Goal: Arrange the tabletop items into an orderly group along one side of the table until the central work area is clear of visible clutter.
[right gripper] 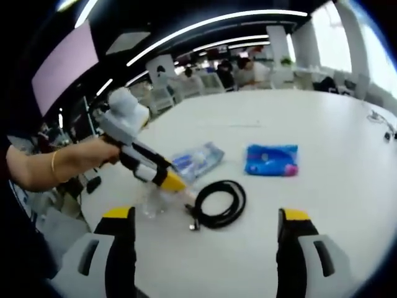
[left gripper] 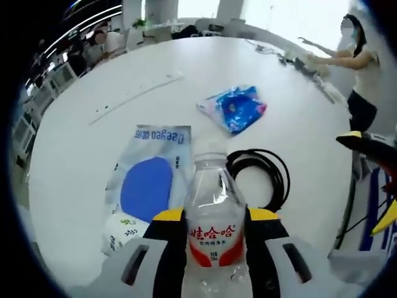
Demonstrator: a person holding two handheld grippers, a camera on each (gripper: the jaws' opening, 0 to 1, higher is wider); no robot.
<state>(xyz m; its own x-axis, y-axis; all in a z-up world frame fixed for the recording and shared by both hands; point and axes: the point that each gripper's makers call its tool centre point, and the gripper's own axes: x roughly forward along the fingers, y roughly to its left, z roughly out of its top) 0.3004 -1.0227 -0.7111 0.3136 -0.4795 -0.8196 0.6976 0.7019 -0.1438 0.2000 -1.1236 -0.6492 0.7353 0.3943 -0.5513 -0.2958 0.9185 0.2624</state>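
Observation:
My left gripper is shut on a clear plastic water bottle with a red-and-white label, held upright above the white table. In the right gripper view the left gripper and a person's hand holding it come in from the left, the bottle under its yellow tip. My right gripper is open, nothing between its jaws, above the near table edge. A coiled black cable, a blue packet and a clear flat pouch with a blue oval lie on the table.
A small white roll with green print lies beside the pouch. A thin white strip lies farther out. A person stands at the table's far right edge, by small items there. Chairs and seated people line the far side.

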